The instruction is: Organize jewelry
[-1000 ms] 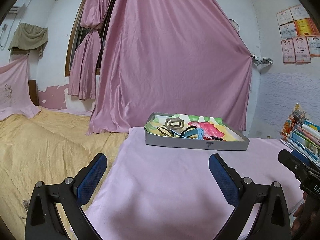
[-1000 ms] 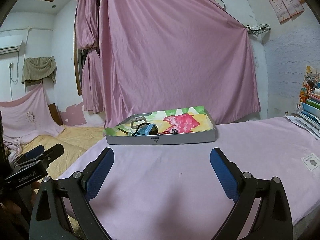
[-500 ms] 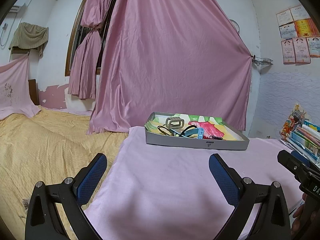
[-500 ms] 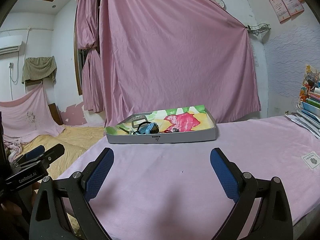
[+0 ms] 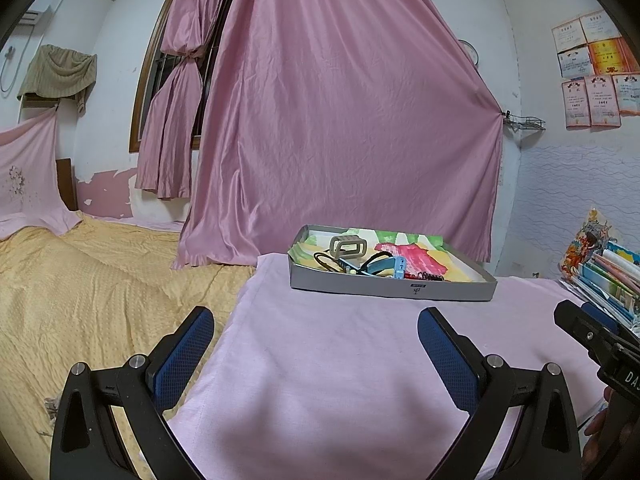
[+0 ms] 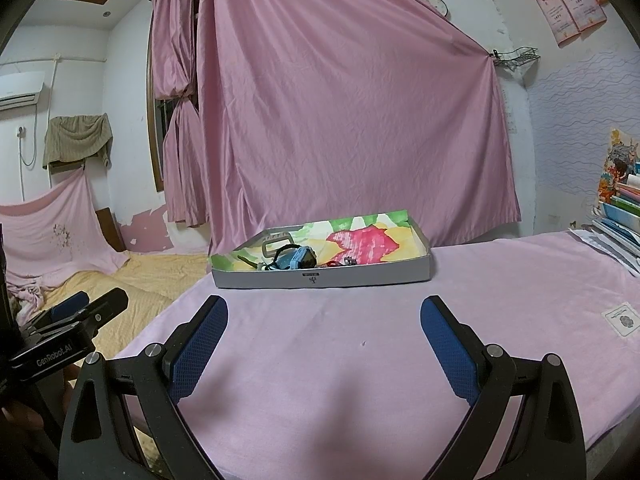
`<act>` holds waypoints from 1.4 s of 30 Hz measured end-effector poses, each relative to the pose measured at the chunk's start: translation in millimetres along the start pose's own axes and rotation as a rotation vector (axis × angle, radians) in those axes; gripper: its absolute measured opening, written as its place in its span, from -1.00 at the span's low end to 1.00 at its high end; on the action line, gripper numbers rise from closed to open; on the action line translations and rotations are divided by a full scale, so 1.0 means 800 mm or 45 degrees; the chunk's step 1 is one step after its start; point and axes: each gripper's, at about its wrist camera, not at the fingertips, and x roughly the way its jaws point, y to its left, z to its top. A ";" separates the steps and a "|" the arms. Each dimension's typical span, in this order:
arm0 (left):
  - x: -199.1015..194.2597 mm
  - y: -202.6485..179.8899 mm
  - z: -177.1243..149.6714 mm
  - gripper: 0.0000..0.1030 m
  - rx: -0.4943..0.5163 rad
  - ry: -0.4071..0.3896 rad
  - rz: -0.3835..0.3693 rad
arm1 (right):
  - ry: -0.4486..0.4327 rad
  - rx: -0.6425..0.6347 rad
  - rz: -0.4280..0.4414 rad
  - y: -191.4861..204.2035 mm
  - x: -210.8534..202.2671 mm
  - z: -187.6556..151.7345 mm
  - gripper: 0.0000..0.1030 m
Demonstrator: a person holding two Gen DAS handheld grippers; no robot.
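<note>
A shallow grey tray (image 5: 392, 290) (image 6: 320, 278) lined with flowered paper sits at the far side of a pink-covered table (image 5: 340, 360) (image 6: 400, 340). Inside its left half lie a beige hair claw (image 5: 348, 247) (image 6: 275, 245), a black band (image 5: 325, 261), a blue watch-like piece (image 5: 394, 267) (image 6: 298, 258) and small dark items (image 5: 424, 276) (image 6: 344, 262). My left gripper (image 5: 316, 338) hovers open over the near table edge, well short of the tray, nothing between its fingers. My right gripper (image 6: 324, 330) is likewise open and empty, a similar distance back.
A yellow bedspread (image 5: 80, 288) lies left of the table. A pink curtain (image 5: 340, 120) hangs behind the tray. Stacked books (image 5: 612, 280) (image 6: 620, 216) stand at the right. A white label (image 6: 622, 319) lies on the cloth near the right edge.
Both views have shifted very slightly; the tray sits a touch closer. Both grippers stay open and nothing has been picked up.
</note>
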 end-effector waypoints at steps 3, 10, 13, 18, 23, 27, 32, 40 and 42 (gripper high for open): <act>0.000 0.000 0.000 0.99 0.001 0.002 -0.001 | 0.001 0.002 -0.002 0.001 0.000 0.000 0.84; 0.000 0.000 0.000 0.99 -0.001 0.000 -0.001 | 0.002 0.000 -0.003 0.002 -0.001 0.003 0.84; 0.000 0.000 0.000 0.99 -0.001 0.002 -0.001 | 0.002 0.000 -0.004 0.003 -0.001 0.004 0.84; -0.002 -0.001 0.000 0.99 -0.002 0.002 -0.002 | 0.002 -0.001 -0.005 0.003 -0.001 0.005 0.84; -0.001 -0.001 0.000 0.99 -0.001 0.002 0.000 | 0.004 0.001 -0.005 0.002 -0.001 0.004 0.84; -0.001 -0.001 0.000 0.99 -0.003 0.004 -0.001 | 0.004 0.002 -0.005 0.002 -0.001 0.004 0.84; 0.000 -0.001 0.000 0.99 -0.001 0.003 -0.001 | 0.004 0.002 -0.006 0.001 -0.002 0.004 0.84; -0.003 -0.003 -0.002 0.99 -0.001 0.006 -0.003 | 0.005 0.003 -0.007 0.001 -0.002 0.005 0.84; -0.003 -0.003 -0.002 0.99 -0.001 0.007 -0.003 | 0.004 0.003 -0.007 0.001 -0.002 0.005 0.84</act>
